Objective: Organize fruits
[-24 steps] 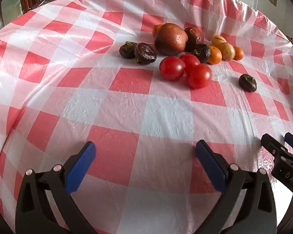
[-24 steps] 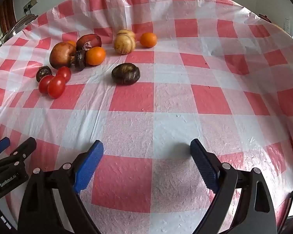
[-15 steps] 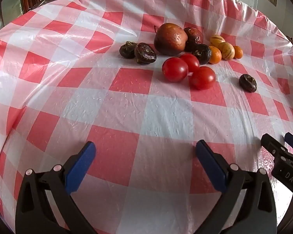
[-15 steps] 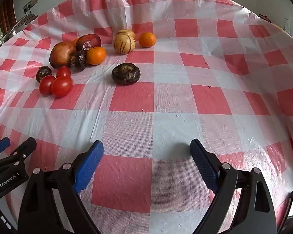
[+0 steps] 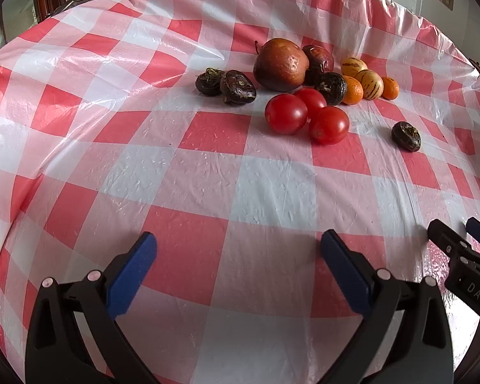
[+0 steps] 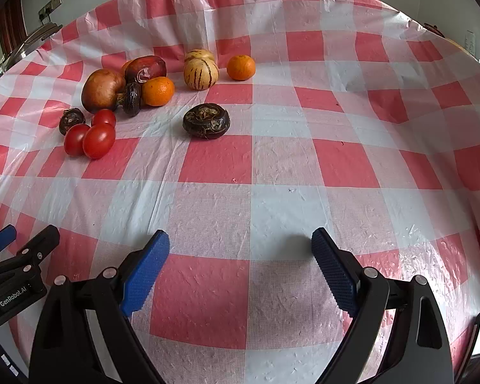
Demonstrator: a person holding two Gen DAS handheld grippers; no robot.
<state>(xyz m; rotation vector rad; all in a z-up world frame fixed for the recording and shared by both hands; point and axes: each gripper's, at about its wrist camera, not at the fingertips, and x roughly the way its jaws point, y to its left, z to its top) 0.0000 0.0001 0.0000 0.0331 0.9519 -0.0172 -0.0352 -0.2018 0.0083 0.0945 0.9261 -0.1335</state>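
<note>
**sortbot_fan:** ok so where are we at? Both grippers look empty to me. The left gripper [image 5: 238, 256] has its blue pads spread wide over bare checkered tablecloth [image 5: 176, 192], nothing between them. The right gripper [image 6: 240, 256] is the same, jaws wide apart and empty, low in its frame.

**umi_tinkerer:** yep, nothing picked yet. All the fruit sits in the upper part of both views, well apart from the fingers. In the left wrist view there's a big brownish pomegranate [image 5: 281, 64] upper middle, three tomatoes [image 5: 307, 118] touching each other just below it, and two dark wrinkly water chestnuts [image 5: 227, 84] to its left. Tangerines and striped pepino melons [image 5: 368, 83] are bunched to the right.

**sortbot_fan:** and that one loner chestnut [image 6: 206, 121] sitting by itself at centre of the right view. Easiest first grab imo.

**umi_tinkerer:** agreed. My worry is the pile. Everything's round and touching, so poking a finger in for one tomato probably nudges the others and they roll. The plastic cloth looks slick and wrinkled too, so a pad dragging on it could bunch it up and shift the whole cluster.

**sortbot_fan:** tomatoes are soft as well, squeeze too hard and it's a mess.

**umi_tinkerer:** plus the two grippers are just beside each other, they could bump if both go for the pile.
</note>
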